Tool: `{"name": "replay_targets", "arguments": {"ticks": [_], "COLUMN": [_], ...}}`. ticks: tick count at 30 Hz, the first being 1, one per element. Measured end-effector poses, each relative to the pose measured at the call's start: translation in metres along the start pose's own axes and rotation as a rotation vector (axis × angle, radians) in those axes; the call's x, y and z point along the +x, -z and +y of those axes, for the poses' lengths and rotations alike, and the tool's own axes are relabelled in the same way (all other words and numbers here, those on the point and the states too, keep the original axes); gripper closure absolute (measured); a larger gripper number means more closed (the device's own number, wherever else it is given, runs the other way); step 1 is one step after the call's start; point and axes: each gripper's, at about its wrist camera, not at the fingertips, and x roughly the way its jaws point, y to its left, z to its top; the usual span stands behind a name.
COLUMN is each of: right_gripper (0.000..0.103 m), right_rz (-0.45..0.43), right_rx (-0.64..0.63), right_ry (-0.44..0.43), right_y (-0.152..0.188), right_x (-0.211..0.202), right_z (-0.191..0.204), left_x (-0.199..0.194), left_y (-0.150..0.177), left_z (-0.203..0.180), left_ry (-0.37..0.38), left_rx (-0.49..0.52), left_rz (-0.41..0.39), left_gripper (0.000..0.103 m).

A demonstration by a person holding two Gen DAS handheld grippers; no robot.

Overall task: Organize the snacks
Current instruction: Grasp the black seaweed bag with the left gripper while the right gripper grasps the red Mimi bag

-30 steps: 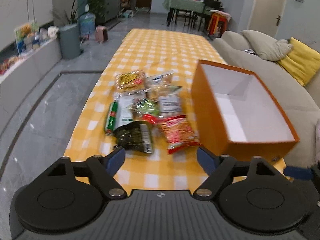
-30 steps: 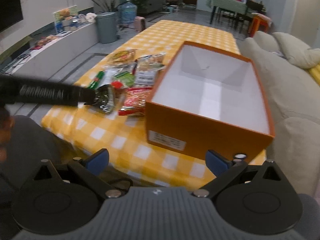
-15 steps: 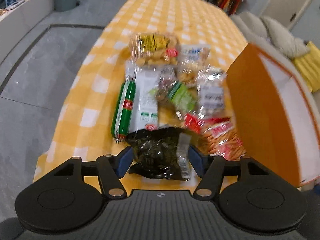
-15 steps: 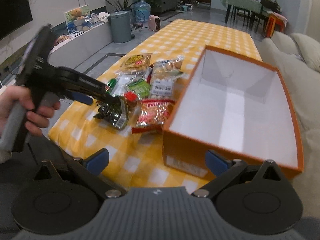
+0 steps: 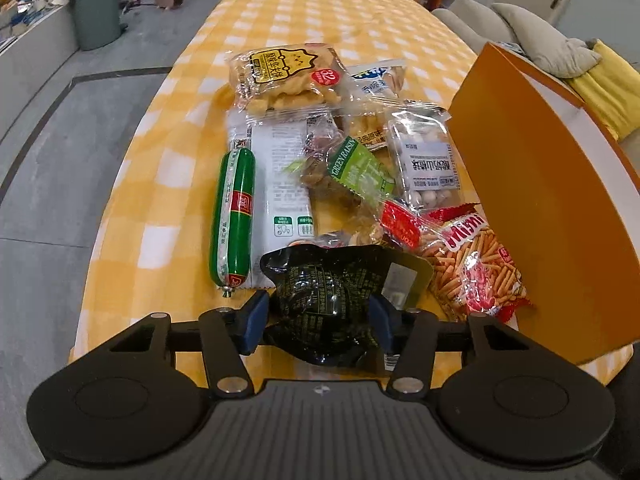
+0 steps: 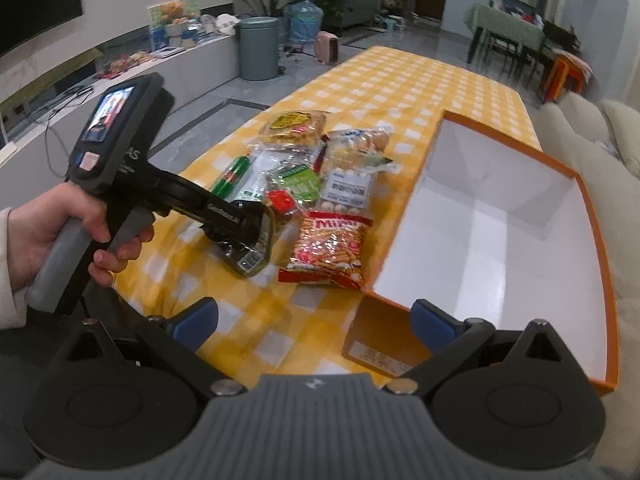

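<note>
**First packet gripped, box not yet filled**

Nearest the left wrist camera, the left gripper (image 5: 318,316) is seen with its jaws closed on the crumpled black foil snack packet (image 5: 332,300), which is held at the near edge of the yellow-and-white checked surface (image 5: 160,184). Whether the packet has been lifted clear of the cloth cannot be told. The right gripper (image 6: 314,322) is held over the near corner of the box with its jaws wide apart and nothing between them.

Just beyond the black packet, the rest of the pile lies untouched: a red bag of stick snacks (image 5: 476,268), a green-wrapped sausage (image 5: 236,216), a long white wrapper (image 5: 286,180), a green raisin pouch (image 5: 356,172), a clear pack of white balls (image 5: 428,164) and, farthest, a clear bag of fried pastry (image 5: 284,76).

Beside the pile, the open orange cardboard box with white lining (image 6: 496,232) is shown with nothing in it. The task is judged to be at its very start: one snack is in hand, none has been boxed, and every other packet remains to be moved.
</note>
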Motion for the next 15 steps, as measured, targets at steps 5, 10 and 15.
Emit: {"name": "replay_targets", "arguments": {"ticks": [5,10,15], "right_gripper": [0.003,0.003,0.003], "right_rz": [-0.024,-0.039,0.183], "right_rx": [-0.043,-0.128,-0.182], "right_ry": [0.002,-0.092,-0.113], "right_y": [-0.010,-0.034,-0.079], "right_x": [0.001,0.012,0.061], "right_z": [0.007,0.009,0.015], "left_x": [-0.004,-0.009,-0.019], "left_y": [0.003,0.005,0.005], "left_z": [0.008,0.014,0.025], "left_ry": [0.018,0.004,0.002], "left_rx": [-0.035,-0.056,-0.097], "left_rz": [-0.003,-0.009,-0.041], "left_gripper": [0.043,0.044,0.044]}}
